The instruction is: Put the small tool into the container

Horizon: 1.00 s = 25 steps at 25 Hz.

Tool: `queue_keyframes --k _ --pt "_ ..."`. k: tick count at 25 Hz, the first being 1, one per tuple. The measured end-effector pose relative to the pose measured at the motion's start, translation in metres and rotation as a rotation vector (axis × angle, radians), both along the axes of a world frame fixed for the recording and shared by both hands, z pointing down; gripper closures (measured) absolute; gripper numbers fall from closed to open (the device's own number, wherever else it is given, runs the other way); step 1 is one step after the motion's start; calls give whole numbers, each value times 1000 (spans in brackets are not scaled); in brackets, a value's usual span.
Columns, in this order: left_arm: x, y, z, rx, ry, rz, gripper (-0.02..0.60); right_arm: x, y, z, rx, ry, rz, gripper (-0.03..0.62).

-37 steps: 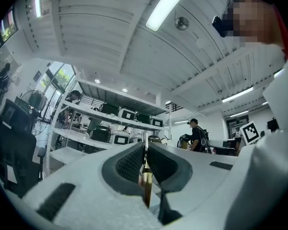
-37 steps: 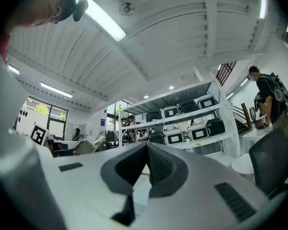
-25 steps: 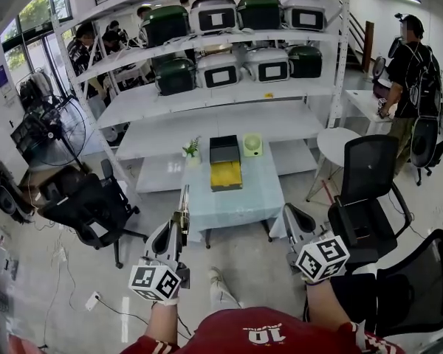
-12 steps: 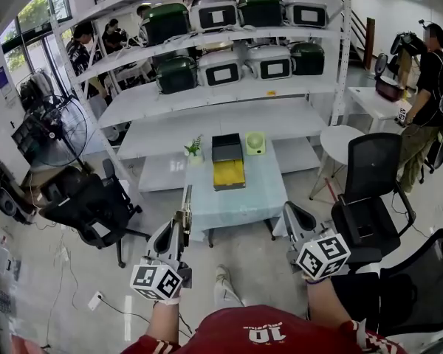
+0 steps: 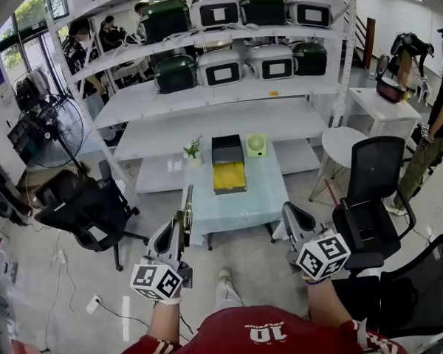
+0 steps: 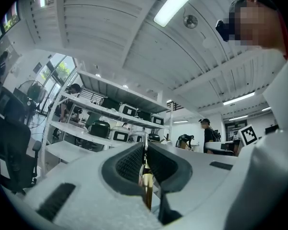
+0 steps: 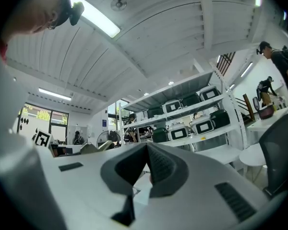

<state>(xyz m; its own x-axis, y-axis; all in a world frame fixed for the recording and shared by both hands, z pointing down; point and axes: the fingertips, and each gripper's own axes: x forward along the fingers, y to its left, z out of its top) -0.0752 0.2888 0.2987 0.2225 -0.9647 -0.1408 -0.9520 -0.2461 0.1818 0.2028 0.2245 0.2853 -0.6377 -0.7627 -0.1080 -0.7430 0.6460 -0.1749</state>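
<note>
**Small tool, held clear of the worktop: hazards and surroundings**

- Left claw [image 5: 180, 223]: clenched on the small tool [image 5: 186, 201], a thin rod standing up out of the jaws, well short of the worktop [image 5: 244, 198]
- Right claw [image 5: 288, 214]: clenched, nothing between the jaws
- Container [image 5: 229, 175]: yellow inside, mid-worktop, black box [image 5: 225, 150] touching behind it
- Hazard 1: a narrow hold on a long rod may pivot or slip when tilted
- Hazard 2: the tip may catch the container's rim
- Obstructions: 1 black chair [image 5: 88, 209] on each flank of the worktop; plant [image 5: 192, 150] near the container

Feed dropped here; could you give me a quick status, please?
Left gripper shut on small tool. Right gripper shut, empty. Container on table ahead; nothing blocking.
</note>
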Motion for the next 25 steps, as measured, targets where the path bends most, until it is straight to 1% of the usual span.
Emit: queue_keyframes --k 7,12,15,18,25 --pt "-21 -48 9 -13 27 10 555 -24 -43 1 -16 29 6 589" --pt "-43 -89 21 -46 48 14 555 -50 -86 5 -39 52 2 589" --pt "-60 -117 24 -54 54 14 555 -67 -117 11 -60 63 -6 589" --pt "-78 -149 21 -59 45 17 555 -85 -154 8 -67 68 -7 589" --pt "-133 -215 10 -54 41 17 555 -135 -217 1 -65 72 -13 589"
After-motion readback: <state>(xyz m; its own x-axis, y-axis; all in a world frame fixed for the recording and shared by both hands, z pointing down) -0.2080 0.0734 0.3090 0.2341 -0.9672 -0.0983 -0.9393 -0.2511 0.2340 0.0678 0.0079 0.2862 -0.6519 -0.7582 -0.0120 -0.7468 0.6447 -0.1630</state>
